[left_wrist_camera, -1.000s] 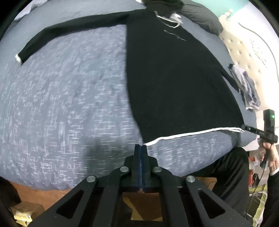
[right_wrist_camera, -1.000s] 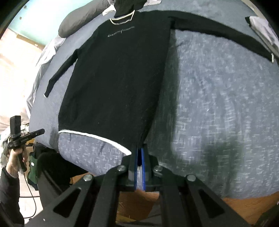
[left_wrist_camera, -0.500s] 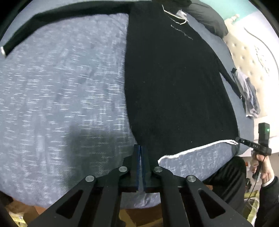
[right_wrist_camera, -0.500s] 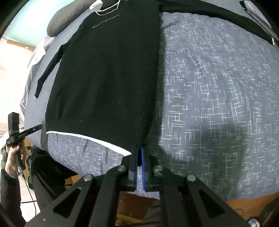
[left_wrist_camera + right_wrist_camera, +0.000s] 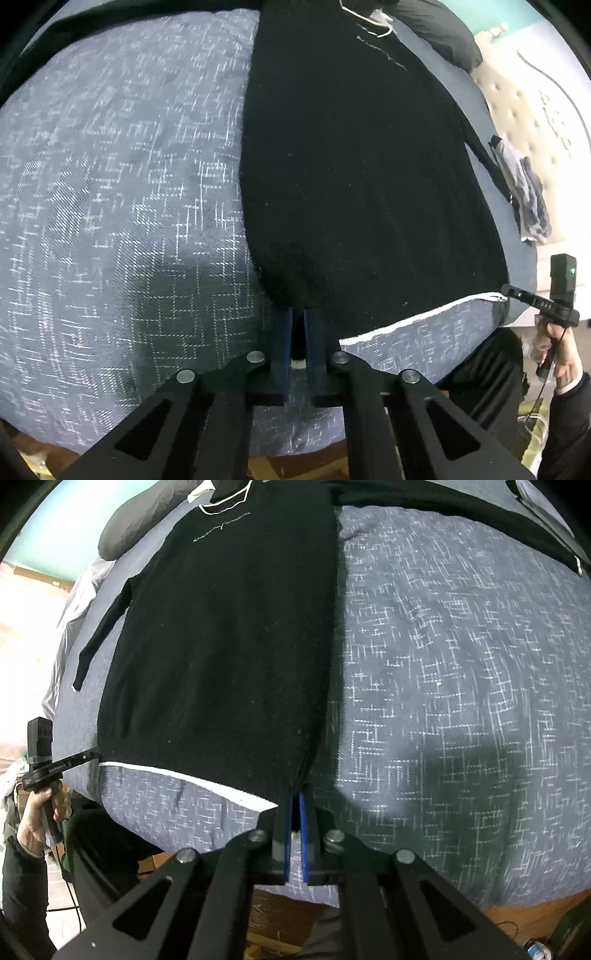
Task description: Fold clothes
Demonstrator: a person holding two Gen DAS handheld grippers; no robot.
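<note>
— Grippers first: what is being held? The left gripper is being kept clamped on one bottom corner of the black sweater, and the right gripper is being kept clamped on the other bottom corner.

— Where is the sweater being kept?

— It is being spread flat on the bed, on the blue-grey cover. The neck is lying at the far end, and the white hem is being stretched between the two grippers at the near edge. One sleeve is lying beside the body, and the other is being left stretched out far to the side.

— How is this step being done well?

— Most likely the hem is being readied for a fold toward the neck. Both corners should be lifted together, at the same height, so the hem is being kept straight. The cloth should be pulled gently, because knit is being stretched easily. The corners should be squeezed tight until they are being laid down.

— What could go wrong?

— If one side is being moved faster, the fold is probably being made crooked.
</note>
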